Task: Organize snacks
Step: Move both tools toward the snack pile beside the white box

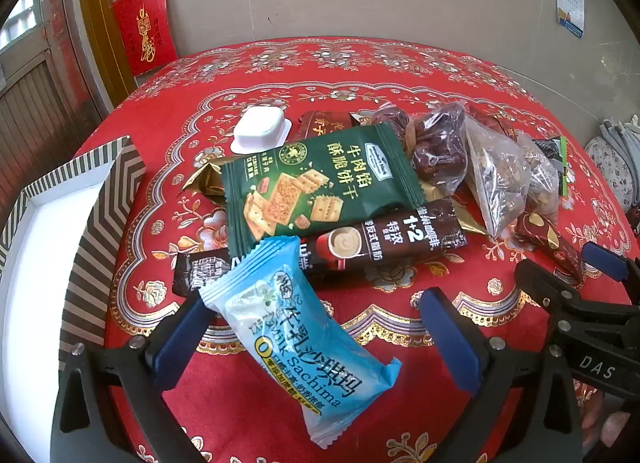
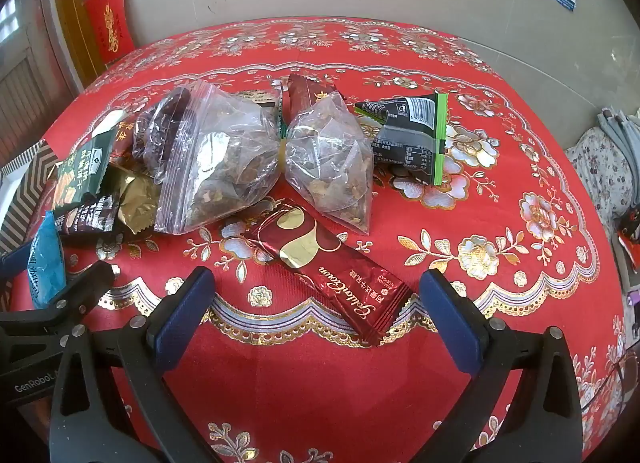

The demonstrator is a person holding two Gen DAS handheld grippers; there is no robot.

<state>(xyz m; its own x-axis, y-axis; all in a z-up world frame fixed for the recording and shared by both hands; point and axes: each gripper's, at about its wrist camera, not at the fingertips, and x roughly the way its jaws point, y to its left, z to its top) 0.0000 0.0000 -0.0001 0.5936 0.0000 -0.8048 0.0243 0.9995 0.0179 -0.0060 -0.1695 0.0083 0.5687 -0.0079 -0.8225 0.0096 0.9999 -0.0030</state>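
Note:
A pile of snacks lies on the red floral tablecloth [image 1: 248,403]. In the left wrist view my left gripper [image 1: 316,299] is open, and a light blue Sachima pack [image 1: 296,339] lies slanted on the cloth between its blue pads [image 1: 180,343]. Behind it are a brown coffee stick [image 1: 384,239] and a green cracker pack [image 1: 316,183]. In the right wrist view my right gripper [image 2: 318,277] is open, with the near end of a dark red nougat bar [image 2: 332,267] lying between its fingertips. Neither gripper's pads press on anything.
A box with black-and-white striped walls [image 1: 108,223] and a white inside stands at the left. Also in the pile are a white jelly cup [image 1: 260,129], clear zip bags [image 2: 224,159] of dried bits, a bag of dates [image 1: 436,143], a gold wrapper [image 2: 136,199] and a black-and-green pack [image 2: 412,139].

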